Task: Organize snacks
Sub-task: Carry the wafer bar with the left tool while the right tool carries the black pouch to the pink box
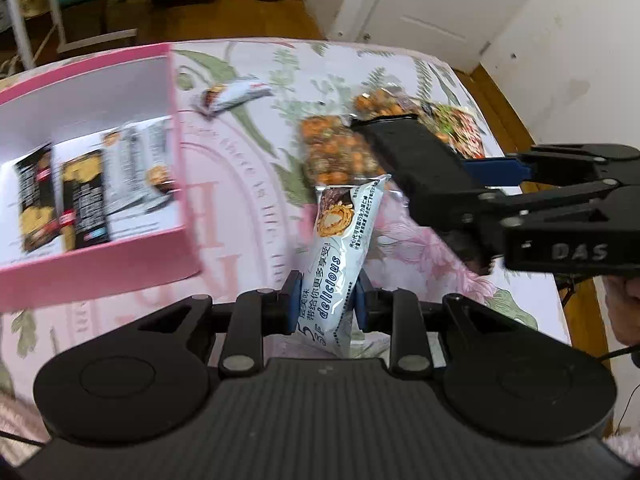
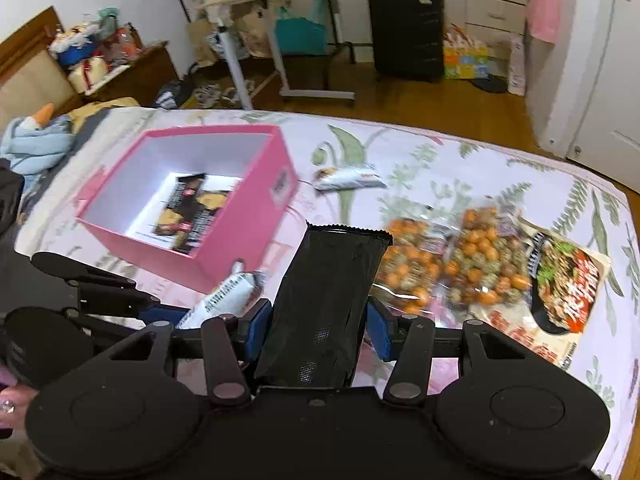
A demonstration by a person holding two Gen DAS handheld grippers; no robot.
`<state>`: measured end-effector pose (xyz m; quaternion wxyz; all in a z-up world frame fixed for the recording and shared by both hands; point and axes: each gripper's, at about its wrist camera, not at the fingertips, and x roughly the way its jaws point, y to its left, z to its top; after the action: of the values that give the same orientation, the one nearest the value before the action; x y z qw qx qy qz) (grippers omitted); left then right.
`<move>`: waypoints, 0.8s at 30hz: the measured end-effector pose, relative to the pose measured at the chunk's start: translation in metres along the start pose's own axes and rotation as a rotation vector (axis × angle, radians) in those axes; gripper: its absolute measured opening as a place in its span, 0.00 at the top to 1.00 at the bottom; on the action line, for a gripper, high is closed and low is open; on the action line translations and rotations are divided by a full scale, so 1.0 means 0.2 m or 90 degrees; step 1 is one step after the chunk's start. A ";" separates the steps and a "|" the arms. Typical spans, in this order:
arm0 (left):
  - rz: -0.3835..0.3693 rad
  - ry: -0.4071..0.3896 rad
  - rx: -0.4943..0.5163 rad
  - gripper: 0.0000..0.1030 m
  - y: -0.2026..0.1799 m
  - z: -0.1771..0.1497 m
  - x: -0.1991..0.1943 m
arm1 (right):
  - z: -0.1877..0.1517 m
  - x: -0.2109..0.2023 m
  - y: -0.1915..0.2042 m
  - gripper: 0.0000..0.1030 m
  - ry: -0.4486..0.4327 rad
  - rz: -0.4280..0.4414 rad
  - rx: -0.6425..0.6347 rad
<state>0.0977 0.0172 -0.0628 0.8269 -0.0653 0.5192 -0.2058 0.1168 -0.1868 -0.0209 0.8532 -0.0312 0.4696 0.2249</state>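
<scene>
left tool (image 1: 326,304) clamps white snack packet (image 1: 340,252), long axis pointing forward | right tool (image 2: 318,330) clamps black packet (image 2: 324,304), likewise

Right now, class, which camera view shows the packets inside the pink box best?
The left wrist view: it looks into the pink box over its near wall, showing several packets, though blurred. The right wrist view shows fewer, since the box's near wall hides part of the floor.

Box (image 1: 92,264) cropped; its packets (image 1: 68,200) blurred

left claw (image 1: 327,304) grips white snack packet (image 1: 344,240) | pink box (image 1: 120,268) left
</scene>
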 end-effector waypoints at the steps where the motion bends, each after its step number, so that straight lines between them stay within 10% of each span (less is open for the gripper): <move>1: 0.004 -0.007 -0.009 0.75 0.03 -0.01 -0.03 | 0.01 -0.01 0.02 0.46 -0.002 0.007 -0.005; 13: 0.089 -0.106 -0.125 0.75 0.54 -0.04 -0.41 | 0.15 0.15 0.40 0.46 -0.040 0.139 -0.089; 24: 0.235 -0.111 -0.174 0.75 1.00 0.16 -0.27 | 0.39 0.69 0.63 0.46 -0.047 0.134 -0.135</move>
<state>0.1604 0.2161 -0.0682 0.8758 -0.0984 0.4718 0.0274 0.1887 -0.0038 -0.0702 0.8333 -0.0638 0.4124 0.3626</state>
